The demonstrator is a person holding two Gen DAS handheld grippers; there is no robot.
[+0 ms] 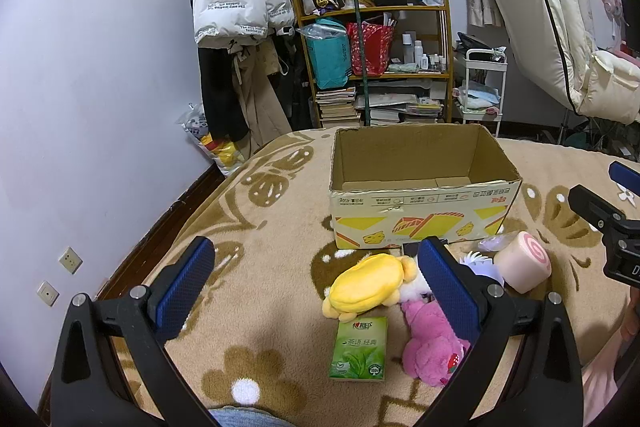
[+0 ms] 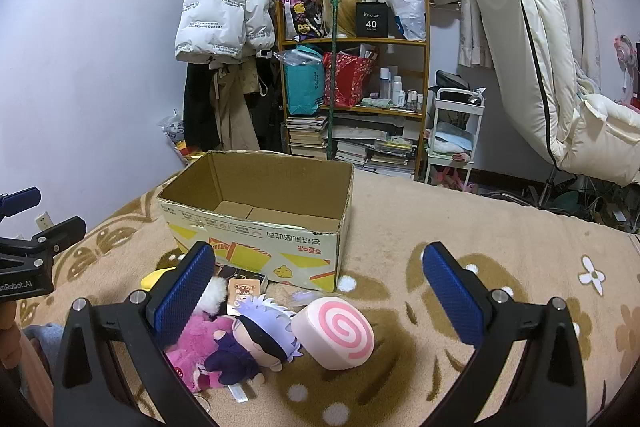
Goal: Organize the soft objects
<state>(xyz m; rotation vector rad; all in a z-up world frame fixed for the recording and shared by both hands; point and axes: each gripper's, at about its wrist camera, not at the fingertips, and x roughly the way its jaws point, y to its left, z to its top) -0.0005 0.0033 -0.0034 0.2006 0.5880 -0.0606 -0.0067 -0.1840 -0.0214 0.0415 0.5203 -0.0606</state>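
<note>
An open, empty cardboard box (image 1: 424, 223) (image 2: 256, 227) stands on the bed. In front of it lie a yellow plush (image 1: 368, 285), a pink plush (image 1: 430, 347) (image 2: 196, 347), a white-haired doll plush (image 2: 260, 331), a pink swirl roll cushion (image 1: 524, 261) (image 2: 334, 333) and a green tissue pack (image 1: 360, 349). My left gripper (image 1: 316, 291) is open and empty, held above the yellow plush and tissue pack. My right gripper (image 2: 320, 295) is open and empty, held above the doll and the roll cushion.
A tan patterned blanket (image 2: 460, 227) covers the bed. Beyond its far edge are a cluttered wooden shelf (image 1: 384, 39), hanging coats (image 1: 236, 7), a white trolley (image 2: 452, 131) and a cream recliner (image 2: 560, 75). A small printed card (image 2: 244, 291) lies by the box.
</note>
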